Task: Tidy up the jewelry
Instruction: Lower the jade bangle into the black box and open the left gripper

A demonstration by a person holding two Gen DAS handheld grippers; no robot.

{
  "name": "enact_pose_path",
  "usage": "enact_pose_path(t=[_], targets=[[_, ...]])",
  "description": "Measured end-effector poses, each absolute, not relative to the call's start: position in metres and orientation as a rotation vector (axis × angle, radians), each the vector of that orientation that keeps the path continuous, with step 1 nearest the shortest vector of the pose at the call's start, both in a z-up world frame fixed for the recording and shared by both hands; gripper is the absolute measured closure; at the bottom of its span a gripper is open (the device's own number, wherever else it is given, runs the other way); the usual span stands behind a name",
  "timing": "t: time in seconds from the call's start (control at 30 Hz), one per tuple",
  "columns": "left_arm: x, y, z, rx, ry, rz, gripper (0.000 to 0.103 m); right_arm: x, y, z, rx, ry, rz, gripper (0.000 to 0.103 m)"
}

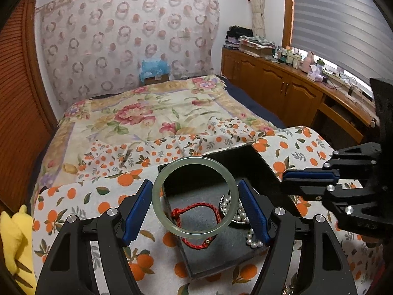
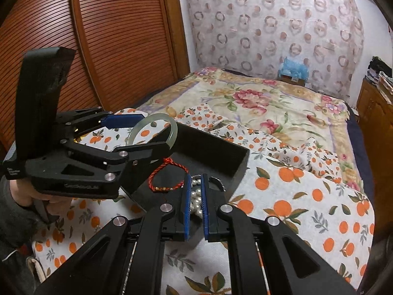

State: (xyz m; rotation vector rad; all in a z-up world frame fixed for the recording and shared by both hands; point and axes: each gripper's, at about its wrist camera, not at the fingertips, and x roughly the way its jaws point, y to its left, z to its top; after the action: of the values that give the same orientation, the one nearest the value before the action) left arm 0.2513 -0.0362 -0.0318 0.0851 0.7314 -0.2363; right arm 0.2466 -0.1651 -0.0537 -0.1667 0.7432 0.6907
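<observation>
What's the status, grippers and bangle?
Left gripper shut on jade bangle, above black tray. Right gripper nearly closed over pearls. Nothing blocking.

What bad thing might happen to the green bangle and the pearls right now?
1. The left hand-held gripper holds the jade bangle by its smooth round rim above the black tray; it might slip out and drop onto the red cord bracelet or chip on the tray edge.
2. The right hand-held gripper is nearly closed around the pearl strand; lifting may snag or drag it, and some pearls already hang over the tray edge.
</observation>
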Motion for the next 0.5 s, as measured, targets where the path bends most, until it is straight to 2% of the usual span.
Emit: enact_pose_path(t=[0.5], targets=[[0.262, -0.054, -0.046, 0.14, 0.772, -0.244, 0.034, 0.245, -0.187, -0.064, -0.163, 0.754, 0.639, 0.094]])
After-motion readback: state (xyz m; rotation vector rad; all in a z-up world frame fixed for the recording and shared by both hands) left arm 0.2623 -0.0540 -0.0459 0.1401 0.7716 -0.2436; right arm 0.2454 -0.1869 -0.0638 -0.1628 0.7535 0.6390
